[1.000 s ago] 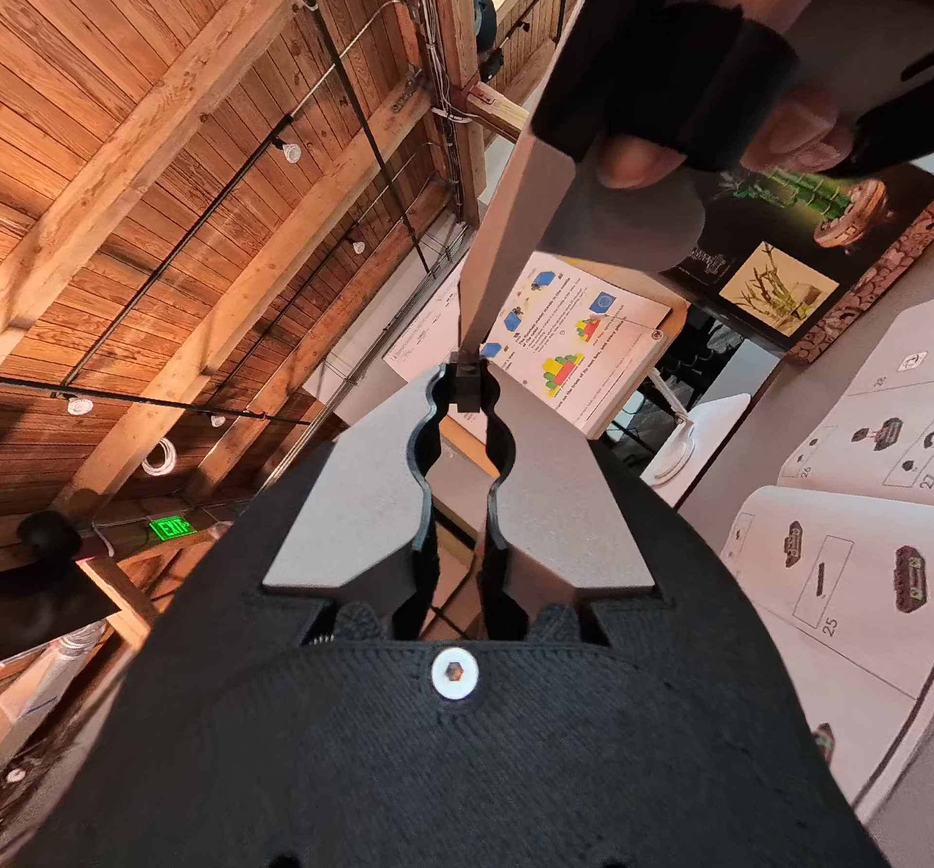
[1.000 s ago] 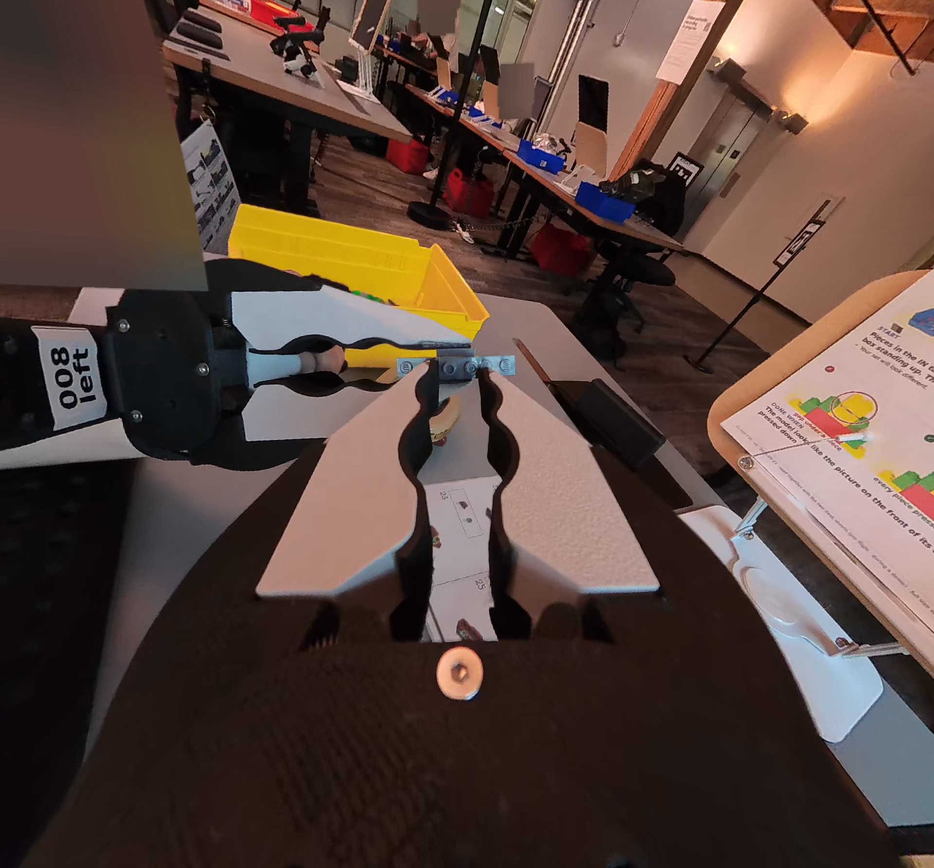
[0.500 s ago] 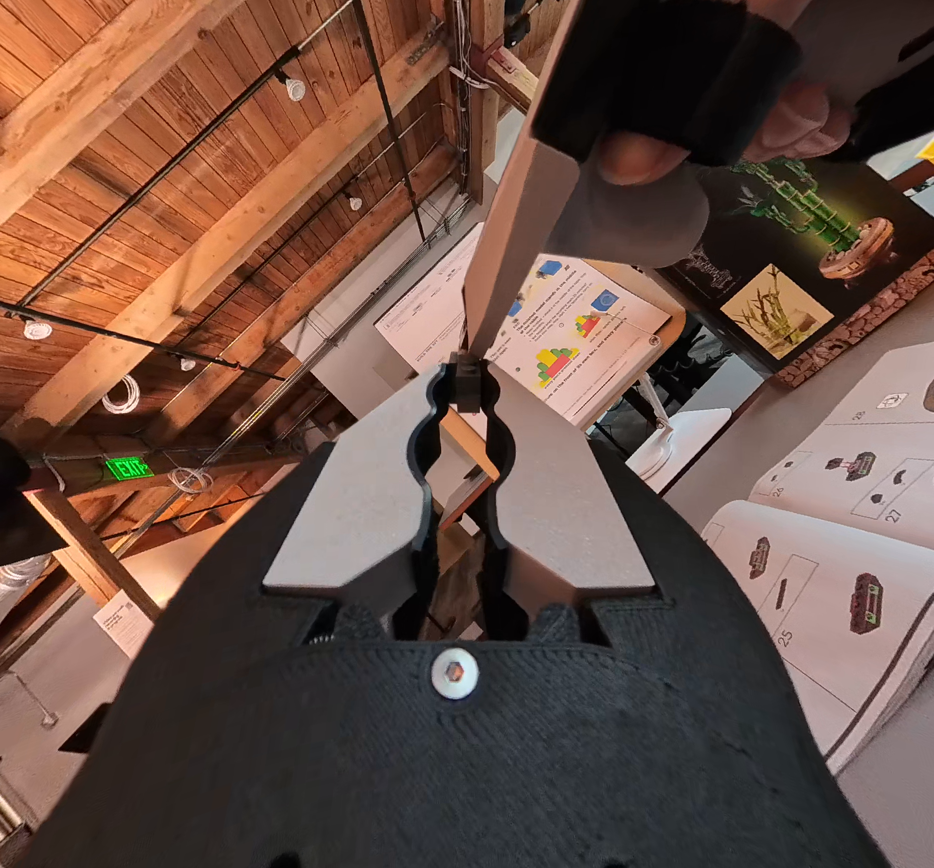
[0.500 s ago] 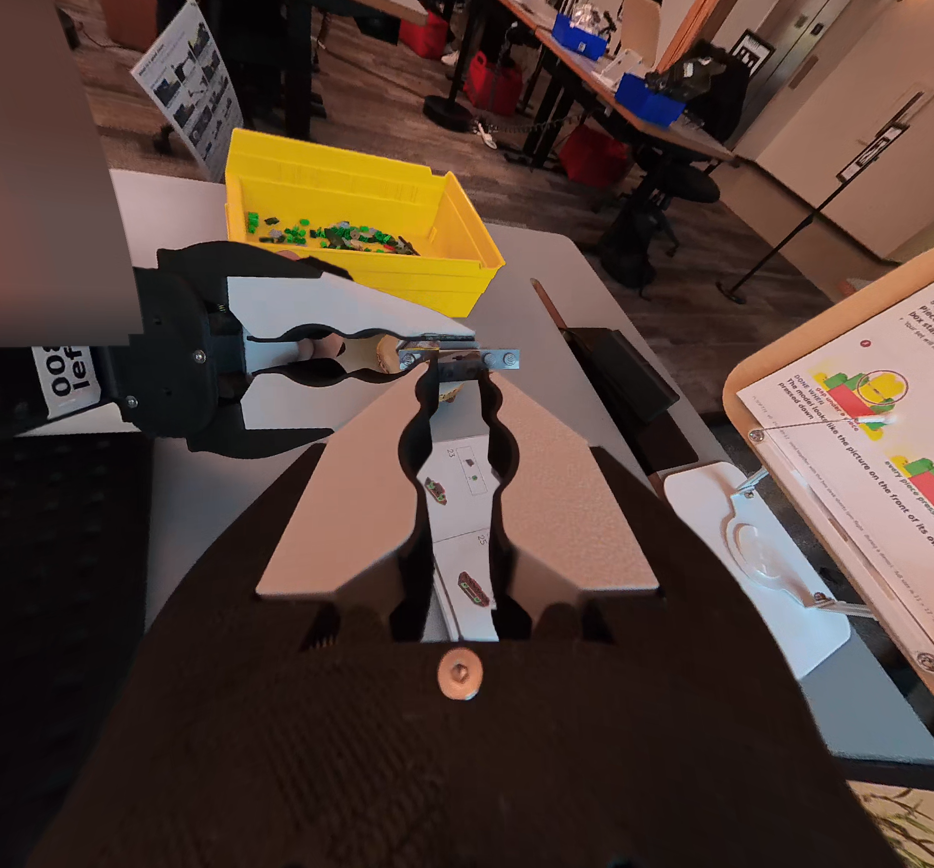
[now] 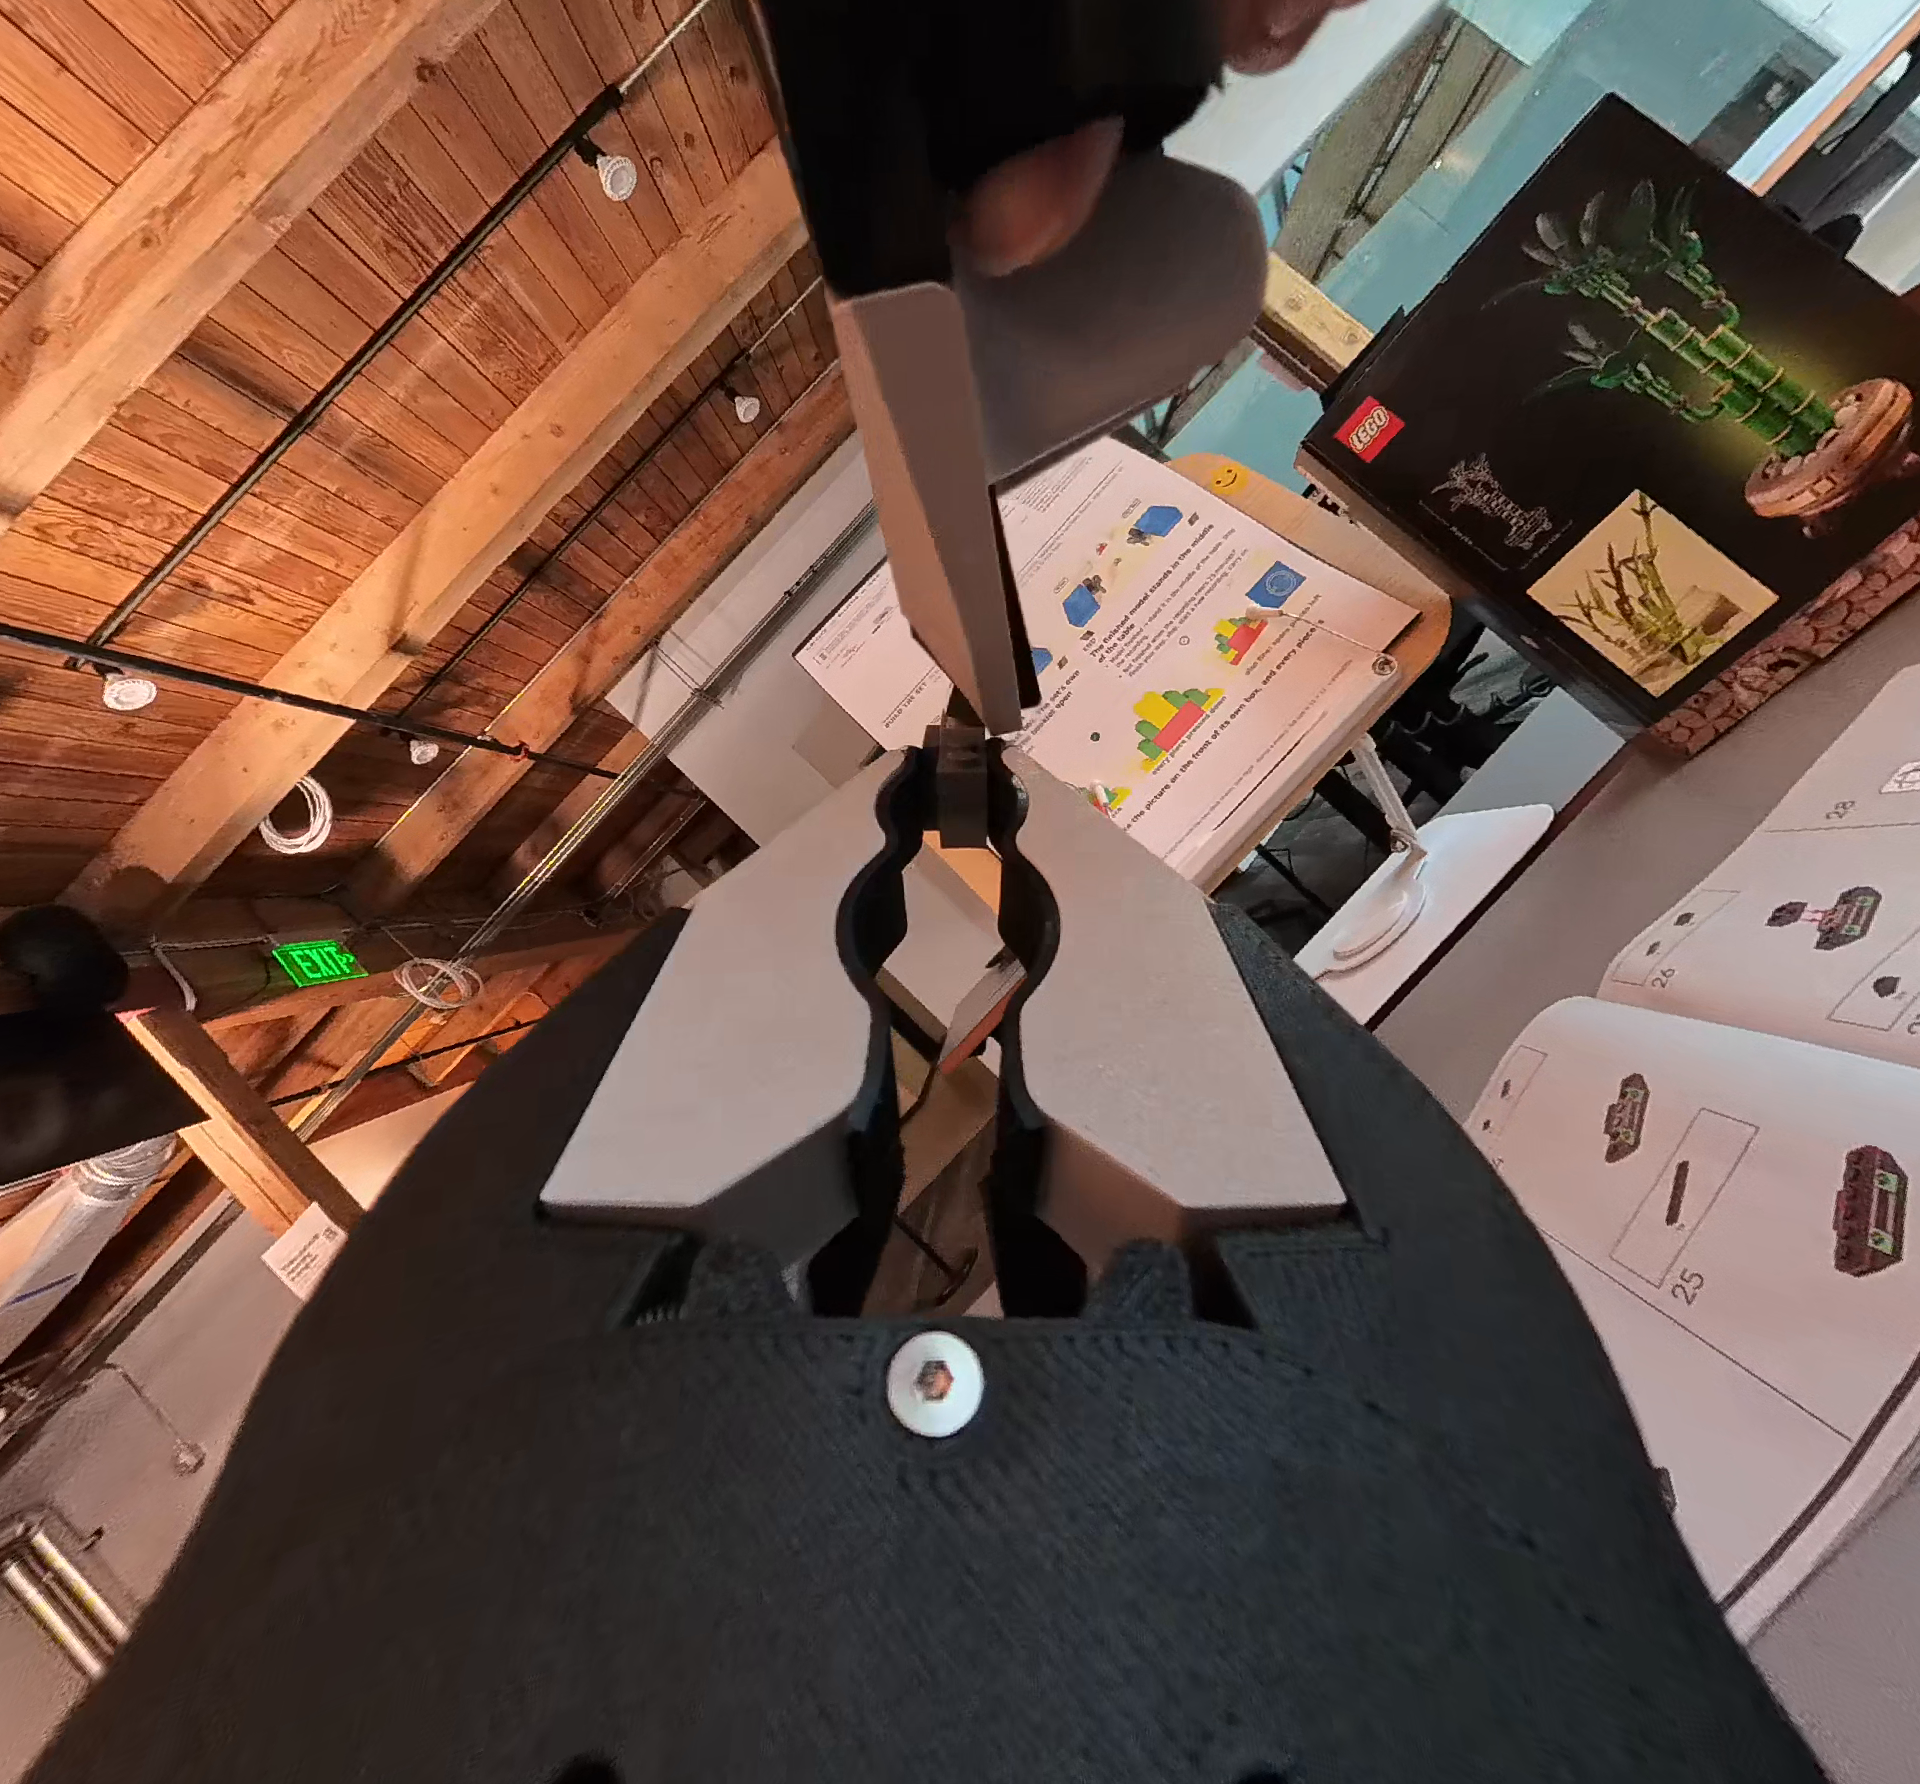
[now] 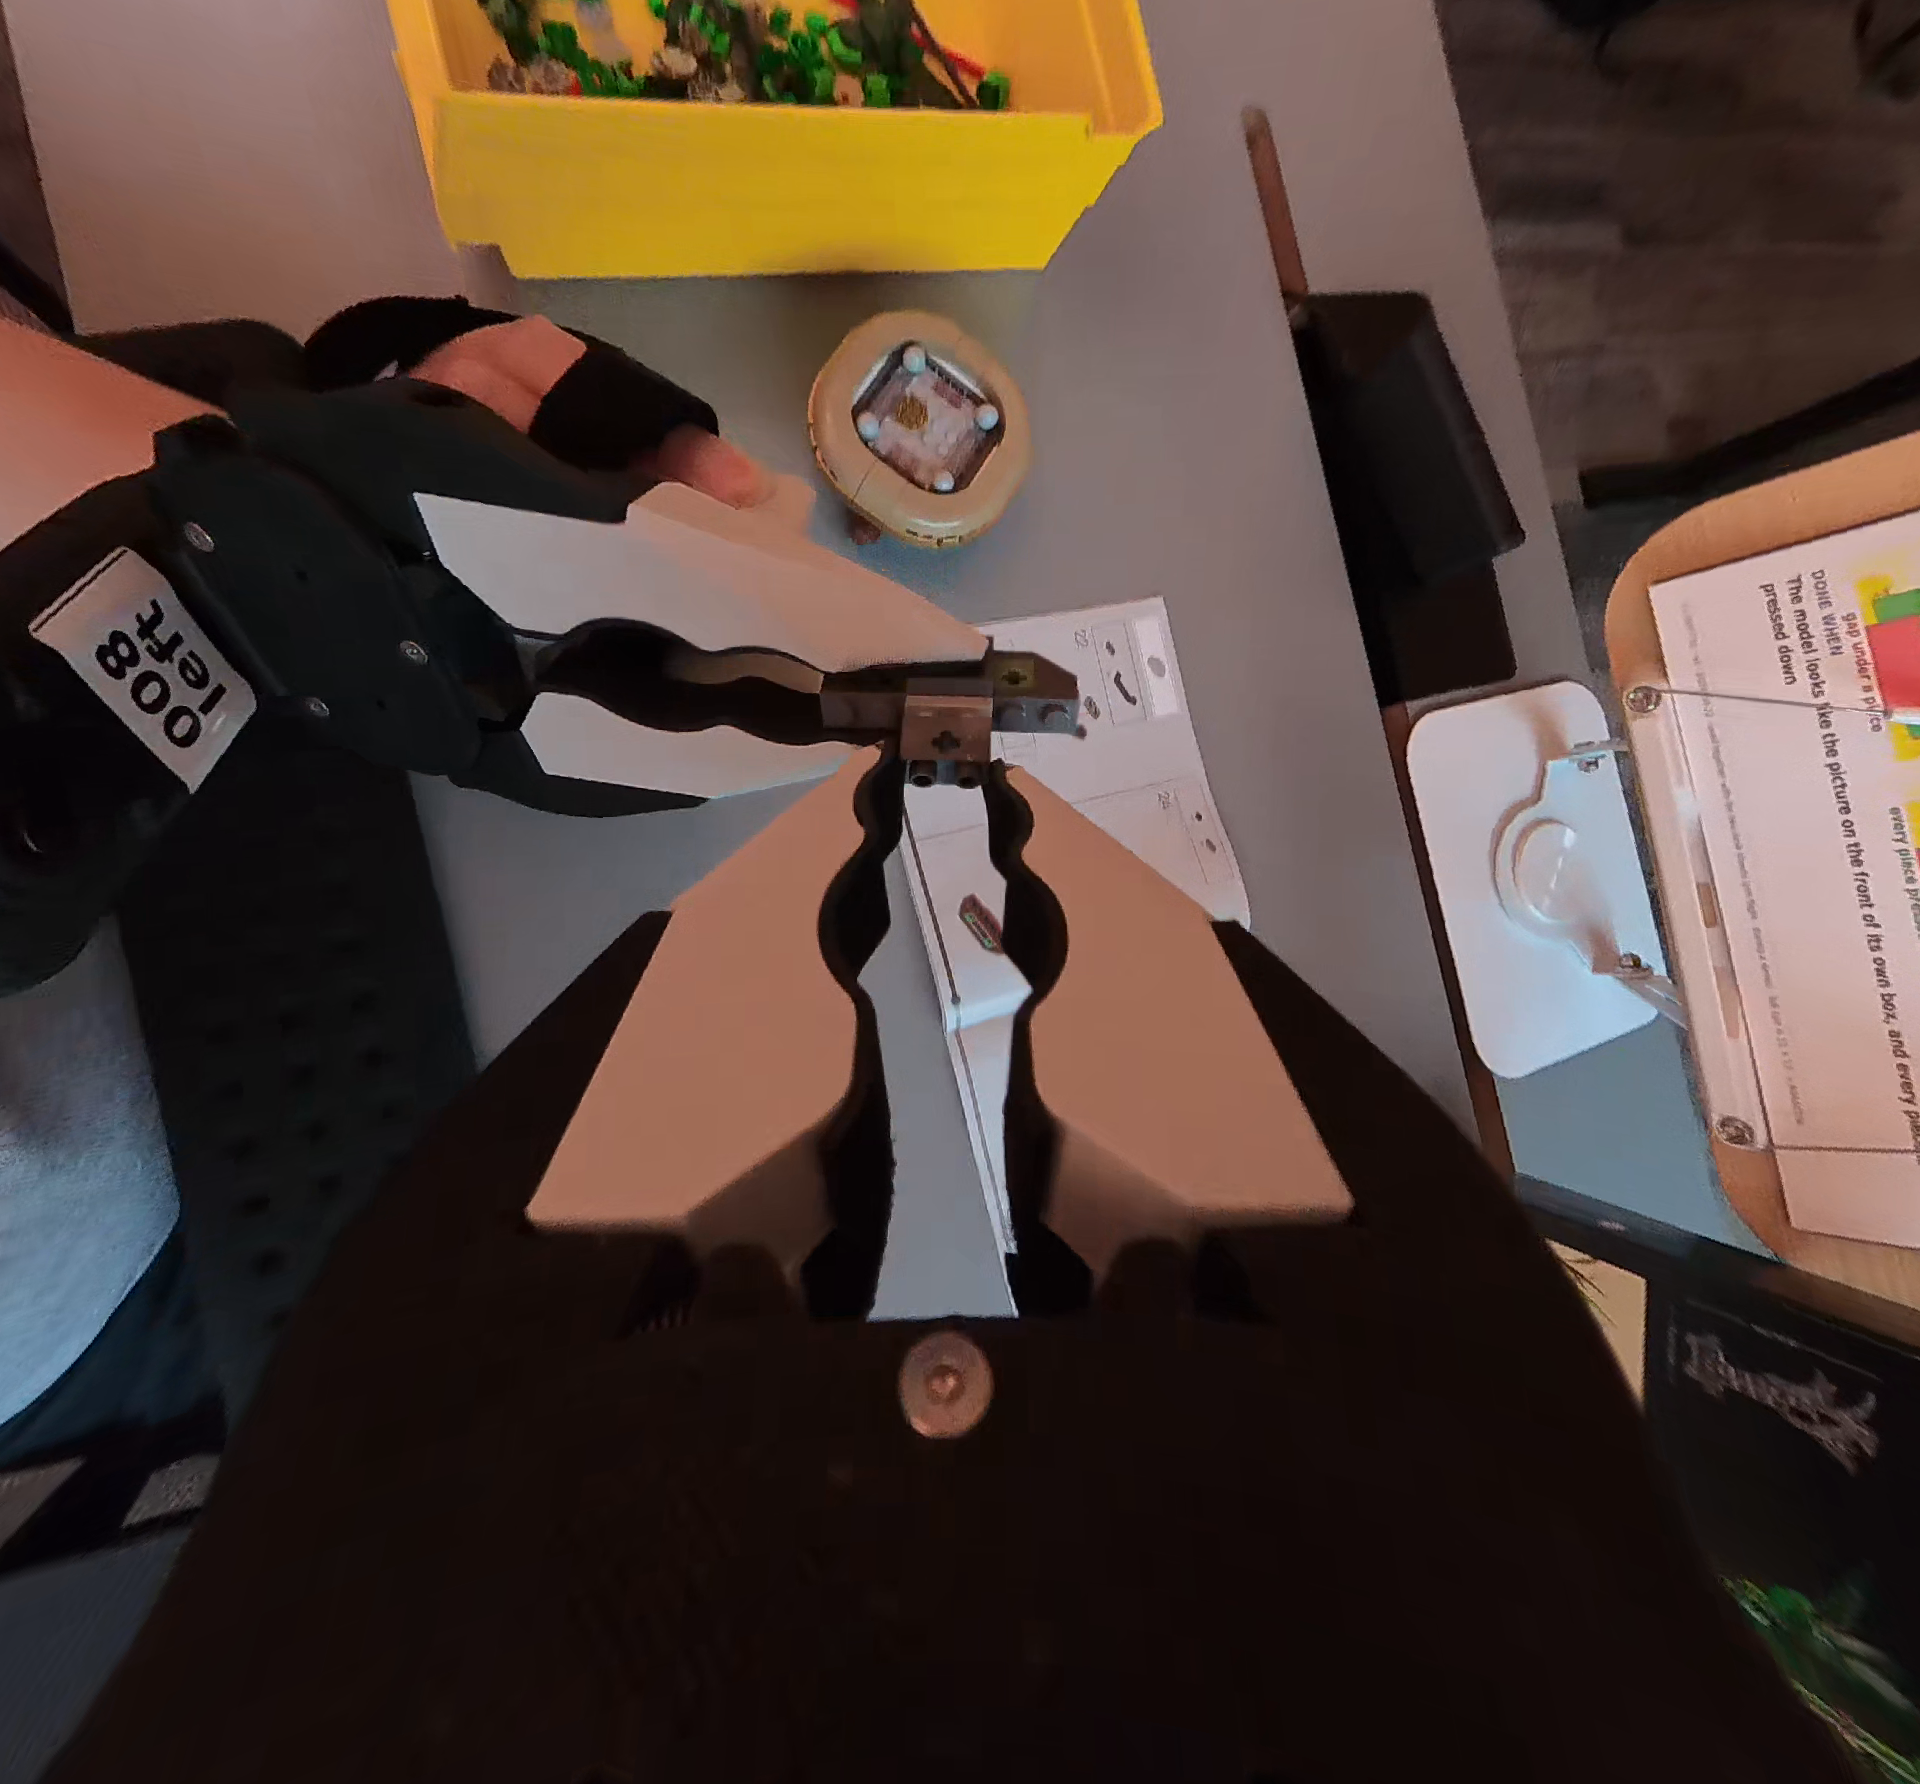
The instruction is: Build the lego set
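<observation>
My left gripper (image 5: 961,773) is shut on a small dark lego assembly (image 5: 958,794), held in the air. In the right wrist view it comes in from the left (image 6: 971,690), with the dark grey plate assembly (image 6: 1023,695) sticking out of its tips. My right gripper (image 6: 943,776) is shut on a small grey brick (image 6: 943,735) and presses it against that assembly from the side. In the left wrist view the right gripper (image 5: 987,711) comes down from above and meets my tips. A round tan lego base (image 6: 920,430) stands on the grey table (image 6: 644,363).
A yellow bin (image 6: 769,186) with several green and dark pieces stands at the far edge. The open instruction booklet (image 6: 1101,778) lies under the grippers. A white stand (image 6: 1527,882) with a wooden board (image 6: 1662,612) is at the right. The lego box (image 5: 1662,384) stands behind. My two grippers' fingertips are within a few centimetres of each other. From either gripper's tips it is about 25 centimeters to the round tan lego base (image 6: 920,430).
The right wrist view has tipped down, from the room to the table top. Both grippers stay tip to tip; the grey brick now sits against the side of the left gripper's assembly.
</observation>
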A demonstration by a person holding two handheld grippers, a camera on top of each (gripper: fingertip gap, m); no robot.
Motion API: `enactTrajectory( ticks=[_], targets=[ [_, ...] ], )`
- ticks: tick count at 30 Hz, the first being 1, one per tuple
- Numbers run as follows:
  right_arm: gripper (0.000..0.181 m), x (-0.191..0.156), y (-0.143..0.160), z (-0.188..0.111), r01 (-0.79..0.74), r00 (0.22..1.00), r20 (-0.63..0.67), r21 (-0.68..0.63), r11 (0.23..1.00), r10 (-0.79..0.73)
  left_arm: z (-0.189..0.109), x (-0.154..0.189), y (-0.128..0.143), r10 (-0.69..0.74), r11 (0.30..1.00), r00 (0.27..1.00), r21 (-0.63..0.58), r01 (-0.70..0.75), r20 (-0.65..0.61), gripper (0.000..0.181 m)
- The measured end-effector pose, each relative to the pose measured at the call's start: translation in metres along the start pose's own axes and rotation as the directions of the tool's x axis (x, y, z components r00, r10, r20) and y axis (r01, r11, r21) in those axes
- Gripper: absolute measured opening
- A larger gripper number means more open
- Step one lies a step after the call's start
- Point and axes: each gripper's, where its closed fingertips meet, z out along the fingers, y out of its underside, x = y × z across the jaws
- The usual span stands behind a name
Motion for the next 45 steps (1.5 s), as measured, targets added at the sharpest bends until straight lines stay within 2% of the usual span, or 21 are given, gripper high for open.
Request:
enactTrajectory(
  ticks=[1, 11, 15, 23, 30, 39, 45],
  targets=[
    [0.014, 0.0, -0.001, 0.0, -0.001, 1.0, -0.001, -0.018, 1.0, 0.001, 0.0, -0.001, 0.0, 0.0, 1.0, 1.0, -0.002, 0.0, 0.003, 0.009],
    [0.014, 0.0, 0.009, -0.002, 0.082, 0.997, 0.023, -0.289, 0.954, -0.079, 0.0, 0.005, -0.001, 0.031, 0.999, 0.999, -0.005, -0.031, -0.013, 0.008],
    [0.014, 0.001, 0.011, -0.001, 0.071, 0.997, 0.04, -0.363, 0.929, -0.061, 0.0, 0.006, -0.001, 0.045, 0.999, 0.999, -0.011, -0.045, -0.015, 0.008],
    [0.014, 0.0, 0.009, 0.0, -0.019, 0.995, 0.089, -0.324, 0.946, 0.051, 0.0, 0.004, 0.0, 0.02, 1.0, 1.0, -0.013, -0.021, -0.018, 0.008],
    [0.014, -0.001, 0.008, 0.0, -0.03, 0.993, 0.103, -0.298, 0.954, 0.064, 0.0, 0.005, -0.001, 0.014, 1.0, 1.0, -0.005, -0.015, -0.026, 0.008],
    [0.013, -0.001, 0.015, 0.001, 0.013, 0.993, 0.111, -0.351, 0.936, 0.028, 0.0, 0.01, -0.002, 0.048, 0.999, 0.998, 0.006, -0.048, -0.047, 0.008],
    [0.013, 0.0, 0.022, 0.001, 0.045, 0.993, 0.116, -0.433, 0.9, 0.006, 0.0, 0.016, -0.003, 0.075, 0.997, 0.995, 0.012, -0.074, -0.065, 0.008]
  ],
)
